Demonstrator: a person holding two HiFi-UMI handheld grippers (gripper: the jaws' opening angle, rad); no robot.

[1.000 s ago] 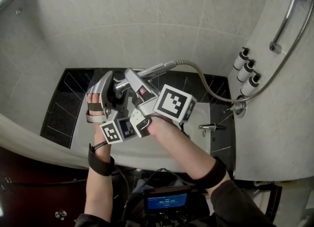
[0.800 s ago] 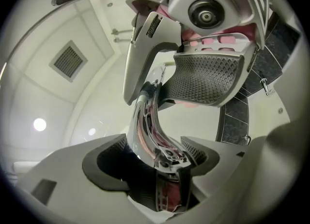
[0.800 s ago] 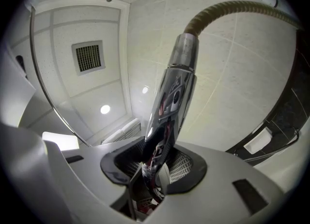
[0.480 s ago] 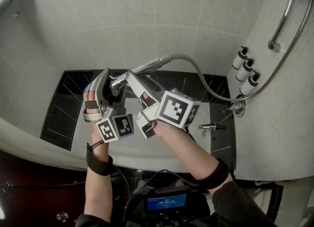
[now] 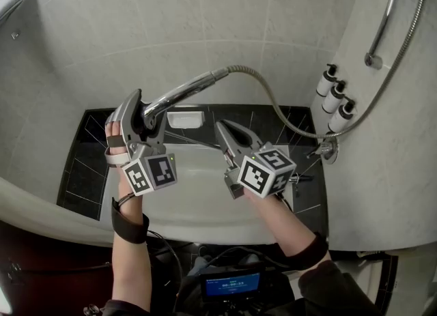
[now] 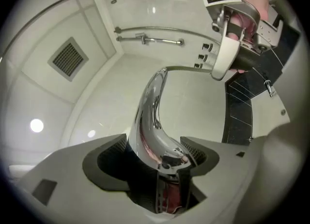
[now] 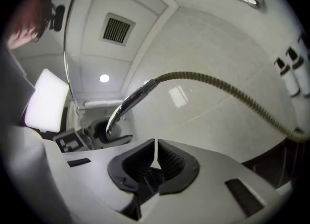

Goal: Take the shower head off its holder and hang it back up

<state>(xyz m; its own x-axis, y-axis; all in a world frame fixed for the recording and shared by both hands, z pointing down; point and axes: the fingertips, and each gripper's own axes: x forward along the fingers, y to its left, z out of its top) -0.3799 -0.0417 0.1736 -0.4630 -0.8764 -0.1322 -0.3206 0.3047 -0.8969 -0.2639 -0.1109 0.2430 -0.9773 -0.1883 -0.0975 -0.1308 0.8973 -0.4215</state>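
The chrome shower head (image 5: 179, 93) points up and to the right, and my left gripper (image 5: 143, 114) is shut on its lower end. In the left gripper view the shower head's handle (image 6: 149, 116) rises from between the pads of that gripper (image 6: 156, 146). Its metal hose (image 5: 276, 113) loops right to the wall outlet (image 5: 328, 149) and climbs beside the wall rail (image 5: 386, 18). My right gripper (image 5: 224, 128) hangs to the right of the head, apart from it. Its jaws have just been closing and are shut on nothing (image 7: 155, 154).
Three pump bottles (image 5: 335, 99) stand on the right wall. A tap (image 5: 301, 177) sits on the black tile ledge (image 5: 85, 158) beside the white tub (image 5: 198, 205). A white soap dish (image 5: 185, 118) lies at the back of the ledge.
My right gripper let go of the shower head's handle, swung down and to the right, rolled and shut. My left gripper lifted the head a little.
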